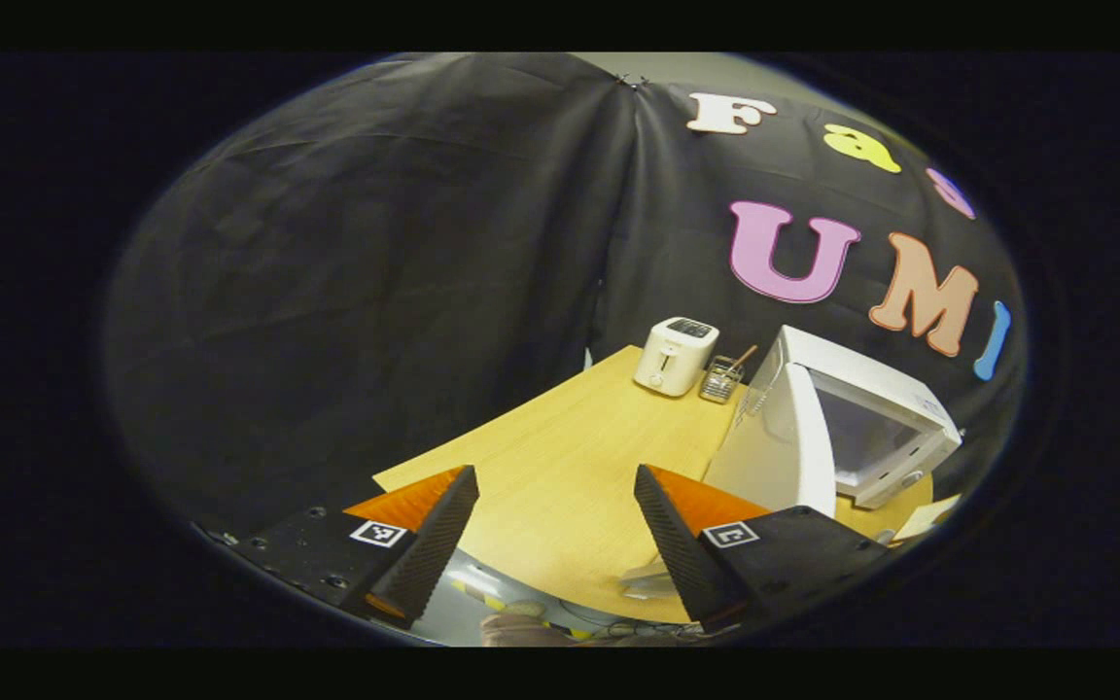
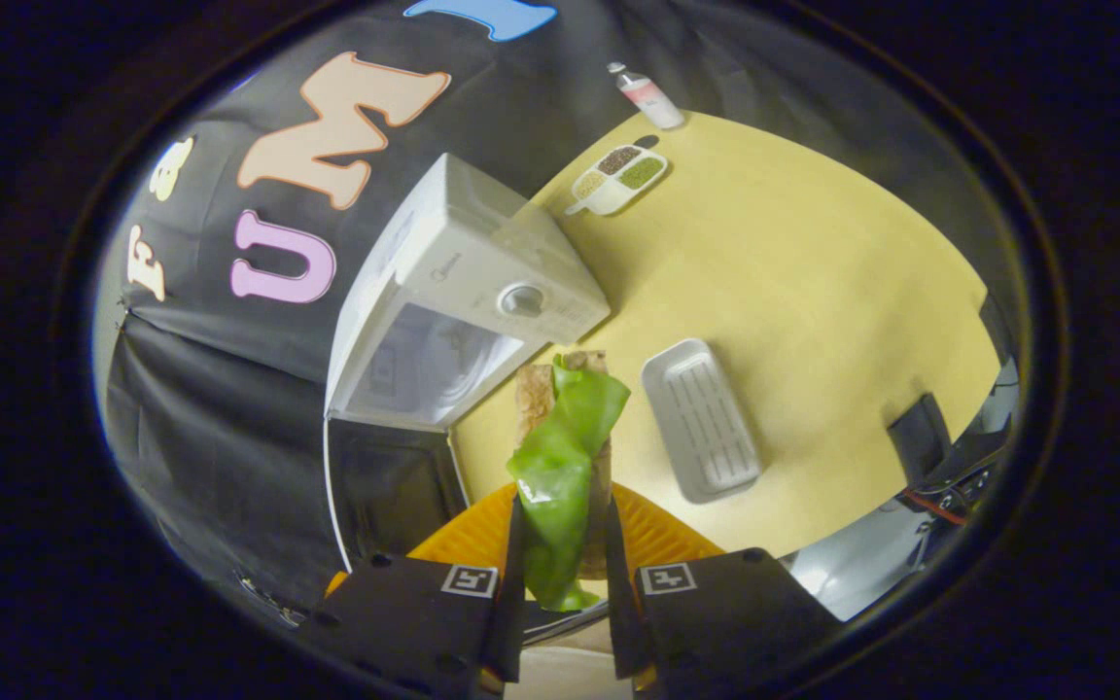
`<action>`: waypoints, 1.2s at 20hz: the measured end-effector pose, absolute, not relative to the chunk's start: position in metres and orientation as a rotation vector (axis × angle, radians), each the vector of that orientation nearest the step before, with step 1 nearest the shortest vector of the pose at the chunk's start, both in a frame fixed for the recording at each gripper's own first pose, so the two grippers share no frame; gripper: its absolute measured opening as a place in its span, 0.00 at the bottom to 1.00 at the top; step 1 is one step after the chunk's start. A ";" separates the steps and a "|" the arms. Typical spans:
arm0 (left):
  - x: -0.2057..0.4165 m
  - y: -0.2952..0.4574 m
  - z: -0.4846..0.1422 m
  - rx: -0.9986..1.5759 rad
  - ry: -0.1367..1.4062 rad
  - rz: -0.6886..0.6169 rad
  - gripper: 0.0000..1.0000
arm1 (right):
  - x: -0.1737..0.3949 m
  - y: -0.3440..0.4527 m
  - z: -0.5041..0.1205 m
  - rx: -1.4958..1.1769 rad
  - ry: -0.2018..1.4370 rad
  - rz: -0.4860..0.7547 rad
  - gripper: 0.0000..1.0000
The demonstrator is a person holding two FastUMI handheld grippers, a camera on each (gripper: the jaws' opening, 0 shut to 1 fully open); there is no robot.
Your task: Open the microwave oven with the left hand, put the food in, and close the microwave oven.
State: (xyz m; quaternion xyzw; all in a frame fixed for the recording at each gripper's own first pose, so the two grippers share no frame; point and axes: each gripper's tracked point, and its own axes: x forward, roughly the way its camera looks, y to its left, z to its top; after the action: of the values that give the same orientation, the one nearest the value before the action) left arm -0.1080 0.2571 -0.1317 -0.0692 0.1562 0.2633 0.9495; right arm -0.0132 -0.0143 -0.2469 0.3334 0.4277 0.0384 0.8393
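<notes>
Clamped between the right gripper's (image 2: pixel 560 544) fingers at lower centre is the food (image 2: pixel 565 457), one sandwich with a green leaf. One microwave (image 2: pixel 463 292), centre left, is seen with its door (image 2: pixel 390 486) swung open, so opening is judged done; loading and closing remain. Spread and empty, the left gripper (image 1: pixel 555 530) is held apart. One tray (image 2: pixel 701 418), one toaster (image 1: pixel 675 355) are counted.
</notes>
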 end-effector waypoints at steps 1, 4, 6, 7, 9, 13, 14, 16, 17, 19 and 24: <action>-0.103 0.258 -0.132 -0.134 0.320 0.515 0.90 | -0.016 -0.002 -0.244 0.733 0.883 0.085 0.39; -0.098 0.259 -0.136 -0.115 0.333 0.456 0.91 | -0.022 0.032 -0.240 0.838 0.814 0.096 0.39; -0.089 0.261 -0.136 -0.101 0.338 0.420 0.94 | -0.030 0.047 -0.235 0.878 0.770 0.097 0.39; -0.086 0.262 -0.138 -0.085 0.343 0.404 0.94 | -0.032 0.055 -0.235 0.886 0.743 0.096 0.39; -0.085 0.265 -0.141 -0.057 0.355 0.378 0.94 | -0.035 0.069 -0.236 0.901 0.702 0.077 0.39; -0.089 0.270 -0.148 -0.058 0.374 0.338 0.95 | -0.039 0.103 -0.232 0.931 0.642 0.075 0.38; -0.092 0.271 -0.152 -0.068 0.383 0.334 0.95 | -0.036 0.112 -0.233 0.937 0.627 0.076 0.38; -0.096 0.274 -0.156 -0.081 0.395 0.326 0.95 | -0.032 0.130 -0.231 0.961 0.596 0.093 0.39; -0.097 0.277 -0.158 -0.081 0.405 0.325 0.95 | -0.028 0.139 -0.227 0.978 0.580 0.107 0.38; -0.102 0.280 -0.159 -0.080 0.408 0.327 0.95 | -0.017 0.154 -0.224 1.014 0.546 0.124 0.39; -0.105 0.282 -0.158 -0.077 0.403 0.326 0.95 | 0.022 0.182 -0.231 1.017 0.509 0.147 0.38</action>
State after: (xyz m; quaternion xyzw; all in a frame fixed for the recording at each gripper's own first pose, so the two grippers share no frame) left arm -0.1046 0.2824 -0.1580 -0.0379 0.1993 0.1612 0.9659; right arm 0.0222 0.1817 -0.2307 0.4810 0.2406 0.0695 0.8402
